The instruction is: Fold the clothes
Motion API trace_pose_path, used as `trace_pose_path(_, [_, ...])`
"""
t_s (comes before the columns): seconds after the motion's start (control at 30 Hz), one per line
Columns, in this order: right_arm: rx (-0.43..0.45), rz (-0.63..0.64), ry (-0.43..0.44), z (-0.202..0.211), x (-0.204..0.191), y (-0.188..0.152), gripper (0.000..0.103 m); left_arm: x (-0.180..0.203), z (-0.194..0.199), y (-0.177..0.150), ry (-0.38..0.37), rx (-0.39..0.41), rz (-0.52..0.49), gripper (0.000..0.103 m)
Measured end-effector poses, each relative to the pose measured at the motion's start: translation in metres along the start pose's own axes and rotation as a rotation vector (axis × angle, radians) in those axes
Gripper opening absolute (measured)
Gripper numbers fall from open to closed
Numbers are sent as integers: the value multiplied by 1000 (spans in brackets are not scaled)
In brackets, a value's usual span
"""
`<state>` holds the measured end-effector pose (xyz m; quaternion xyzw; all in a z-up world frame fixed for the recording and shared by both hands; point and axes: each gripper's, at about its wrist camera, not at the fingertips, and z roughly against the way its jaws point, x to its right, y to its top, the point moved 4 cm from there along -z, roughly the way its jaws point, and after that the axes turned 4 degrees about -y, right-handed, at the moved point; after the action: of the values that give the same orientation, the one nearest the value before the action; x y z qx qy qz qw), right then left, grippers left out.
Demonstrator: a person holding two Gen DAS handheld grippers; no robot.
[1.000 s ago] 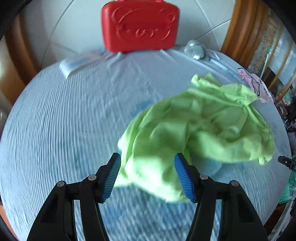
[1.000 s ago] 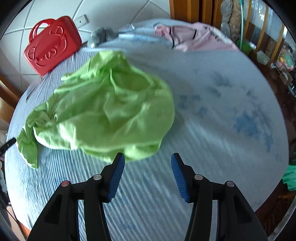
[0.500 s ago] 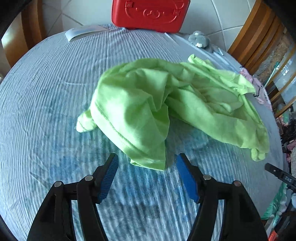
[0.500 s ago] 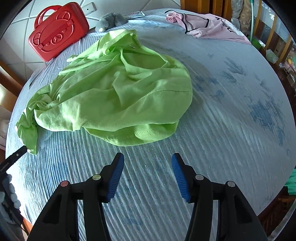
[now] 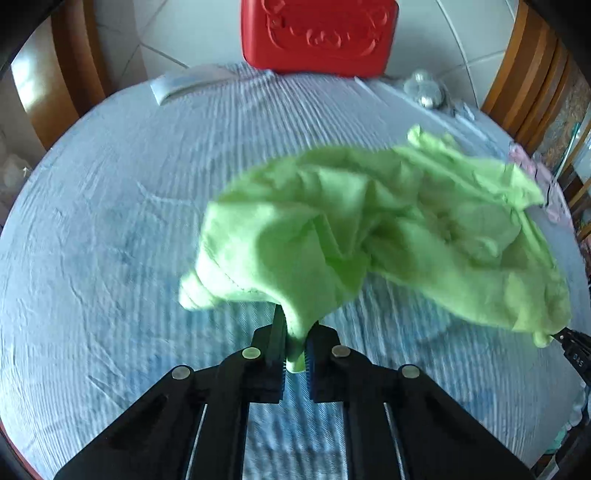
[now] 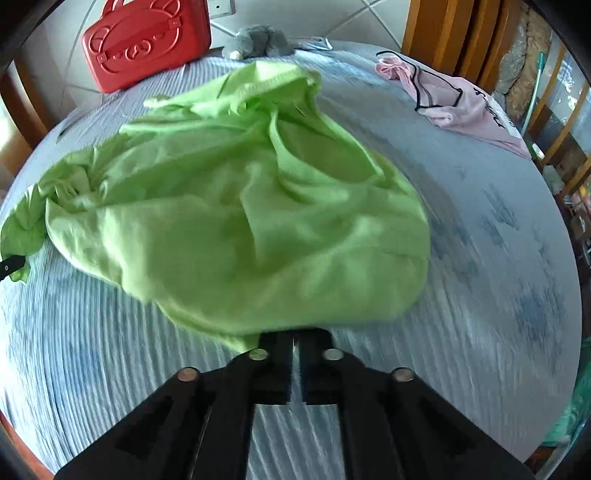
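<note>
A crumpled lime-green shirt (image 5: 388, 229) lies on a bed with a pale blue striped cover (image 5: 110, 229). My left gripper (image 5: 294, 343) is shut on a bunched edge of the shirt, which rises from the jaws. In the right wrist view the same shirt (image 6: 236, 214) spreads across the bed, and my right gripper (image 6: 295, 341) is shut on its near hem; the fabric hides the fingertips. The right gripper's tip shows at the far right of the left wrist view (image 5: 572, 341), at the shirt's corner.
A red plastic case (image 5: 317, 33) stands against the tiled wall at the bed's far edge, also in the right wrist view (image 6: 144, 40). A grey plush toy (image 6: 258, 40) lies beside it. A pink garment (image 6: 450, 103) lies at the far right. Wooden furniture (image 6: 443, 33) stands behind.
Both grippers were open just short of the shirt half a second ago. Both have moved onto its edge and shut on it; the fabric now lifts at the left jaws.
</note>
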<state>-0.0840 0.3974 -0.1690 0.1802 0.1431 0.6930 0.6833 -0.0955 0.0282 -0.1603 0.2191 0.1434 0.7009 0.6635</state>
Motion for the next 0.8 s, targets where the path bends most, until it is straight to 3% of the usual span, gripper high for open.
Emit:
trace_pose_path(0.1, [100,0,33,24,-4,32,0,-16,23,26,3,66,-4,6])
trace_pose_path(0.23, [257,-25,55,76,2,79,0,-27,40,42,-23,93,-10,6])
trace_pose_path(0.43, [431,-128,51,152,26,102,0,-43,67,66,-62,134,-18,6])
trace_pose_path(0.67, [452,-107,39,156,17,124,0,-54,79,101,-84,170,-41,6])
trace_pose_path(0.8, [492,-57,49,150,-7,166,0,-54,73,146,-74,209,-66,6])
